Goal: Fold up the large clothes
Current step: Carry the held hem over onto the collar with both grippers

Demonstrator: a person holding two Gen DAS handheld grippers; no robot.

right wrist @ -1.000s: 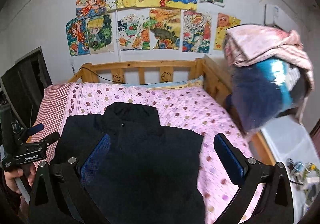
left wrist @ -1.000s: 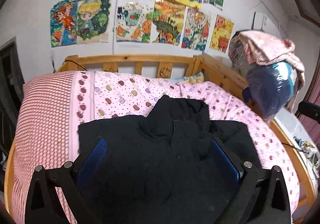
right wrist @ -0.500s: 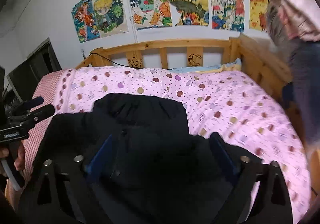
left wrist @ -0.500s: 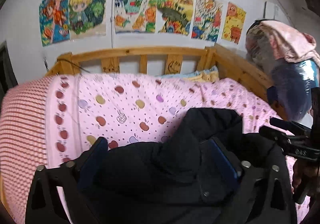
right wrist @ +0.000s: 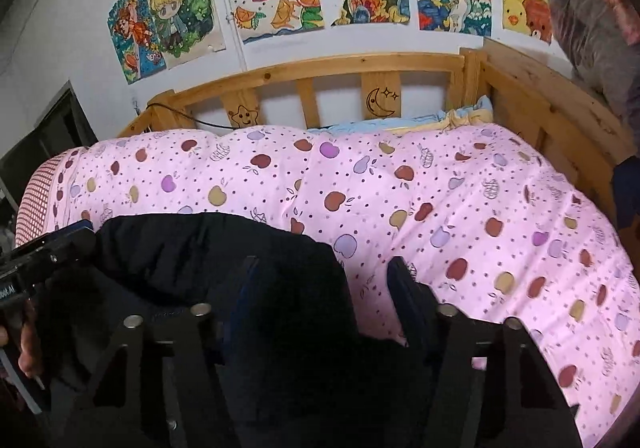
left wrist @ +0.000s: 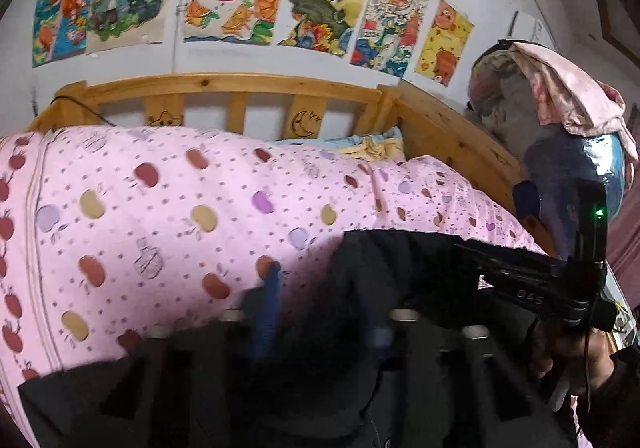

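Observation:
A large black garment (left wrist: 400, 272) lies on the pink apple-print quilt (left wrist: 160, 208), its collar end toward the headboard. In the left wrist view my left gripper (left wrist: 324, 304) sits low over the garment's left collar corner, its blue-padded jaws partly closed around the black cloth. In the right wrist view the garment (right wrist: 200, 248) fills the lower left. My right gripper (right wrist: 324, 288) straddles its right collar corner, with the jaws narrowed but a gap still showing. The right gripper also shows in the left wrist view (left wrist: 532, 284), and the left one in the right wrist view (right wrist: 44, 252).
A wooden headboard (right wrist: 360, 88) and side rail (right wrist: 560, 116) bound the bed. A bundle of bagged bedding (left wrist: 560, 136) sits on the right rail. Drawings (left wrist: 280, 0) cover the wall. A blue and yellow cloth (right wrist: 440, 120) lies by the headboard.
Both grippers have moved forward and down to the garment's collar end, and both pairs of jaws have narrowed from wide open to partly closed around the black cloth.

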